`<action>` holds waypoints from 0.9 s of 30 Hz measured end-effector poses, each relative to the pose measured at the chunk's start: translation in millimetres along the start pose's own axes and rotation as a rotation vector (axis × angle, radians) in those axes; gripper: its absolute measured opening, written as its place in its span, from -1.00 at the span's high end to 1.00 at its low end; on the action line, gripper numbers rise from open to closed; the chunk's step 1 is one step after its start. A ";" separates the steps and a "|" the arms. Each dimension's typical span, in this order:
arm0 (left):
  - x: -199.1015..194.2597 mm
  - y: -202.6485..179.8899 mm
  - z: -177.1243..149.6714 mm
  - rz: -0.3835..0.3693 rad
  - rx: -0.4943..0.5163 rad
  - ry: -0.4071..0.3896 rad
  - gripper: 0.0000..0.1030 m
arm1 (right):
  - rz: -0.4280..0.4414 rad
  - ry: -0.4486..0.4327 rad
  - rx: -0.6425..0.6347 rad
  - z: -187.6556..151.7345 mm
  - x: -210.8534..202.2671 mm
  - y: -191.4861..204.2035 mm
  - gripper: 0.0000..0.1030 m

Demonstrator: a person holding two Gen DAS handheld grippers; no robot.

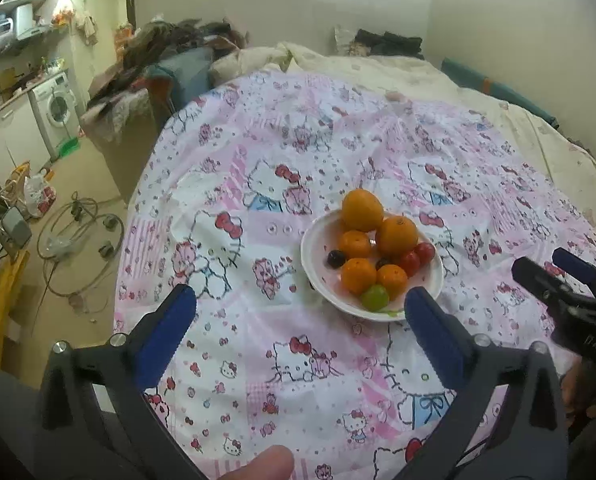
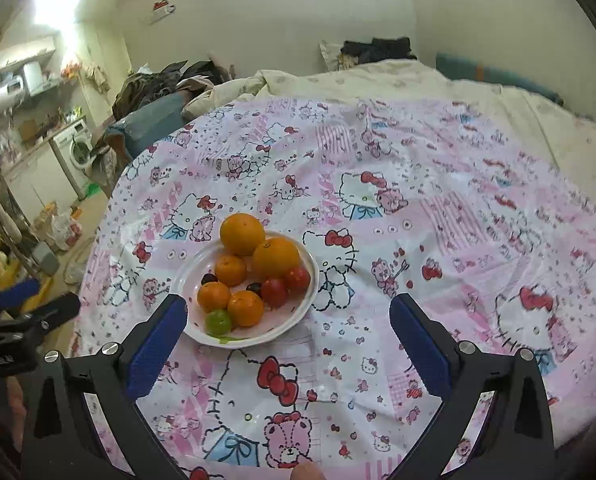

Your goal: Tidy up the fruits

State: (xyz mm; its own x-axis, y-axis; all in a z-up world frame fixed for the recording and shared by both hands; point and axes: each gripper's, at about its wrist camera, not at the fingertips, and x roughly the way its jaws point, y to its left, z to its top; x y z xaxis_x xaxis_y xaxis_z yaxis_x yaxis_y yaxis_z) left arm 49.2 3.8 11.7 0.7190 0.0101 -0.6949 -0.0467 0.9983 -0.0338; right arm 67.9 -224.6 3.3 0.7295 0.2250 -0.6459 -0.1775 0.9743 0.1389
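- Fruit sits heaped in one white plate [image 1: 312, 240] on the pink cartoon-cat cloth [image 1: 258, 160] in front of you; nothing lies loose on the cloth around it.
- Your left gripper [image 1: 300, 300] hangs above the cloth with its blue pads spread wide and nothing between them; its right-side pad [image 1: 430, 328] sits just in front of the plate's near rim.
- Your right gripper [image 2: 288, 312] is equally wide open and empty, with its left-side pad [image 2: 158, 344] near the plate's near-left edge.
- Each claw shows in the other's camera: the right one at the far right of the left view, the left one at the far left of the right view.
- Two large oranges [image 2: 242, 234] rest at the far side of the plate, touching each other, the rear one overhanging the rim.
- Three smaller mandarins [image 2: 245, 307] fill the middle and front.
- Two red cherry tomatoes [image 2: 297, 278] sit side by side on the right, just below the nearer big orange.
- One green round fruit [image 2: 218, 321], probably a grape, lies at the front rim, touching a mandarin.
- Two dark small fruits [image 1: 335, 258] are tucked between the mandarins; the view is too coarse to name them.
- Beyond the cloth you see a cream quilt [image 1: 378, 68], and a washing machine [image 1: 58, 106] off to the left.
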 end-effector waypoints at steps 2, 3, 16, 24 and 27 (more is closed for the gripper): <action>0.0 -1.3 1.0 0.013 0.004 -0.021 -1.00 | -0.008 -0.014 -0.016 -0.9 0.3 4.1 -1.00; 0.6 -1.4 1.6 0.013 0.003 -0.022 -1.00 | -0.011 -0.016 -0.020 -1.7 1.0 5.8 -1.00; 7.0 2.6 3.8 -0.003 -0.033 -0.010 -1.00 | -0.013 0.009 0.011 -4.8 11.9 6.9 -1.00; 6.3 1.1 4.0 -0.002 -0.026 -0.013 -1.00 | -0.012 0.012 0.042 -2.7 11.2 2.1 -1.00; 6.1 1.2 3.7 -0.001 -0.028 -0.014 -1.00 | -0.011 0.012 0.043 -2.7 11.2 1.7 -1.00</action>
State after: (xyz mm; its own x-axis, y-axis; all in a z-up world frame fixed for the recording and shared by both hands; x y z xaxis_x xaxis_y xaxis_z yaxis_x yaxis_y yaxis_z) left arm 56.1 5.3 10.1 0.7288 0.0097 -0.6847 -0.0647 0.9964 -0.0547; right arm 74.0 -220.5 -5.7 0.7232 0.2147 -0.6564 -0.1407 0.9763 0.1642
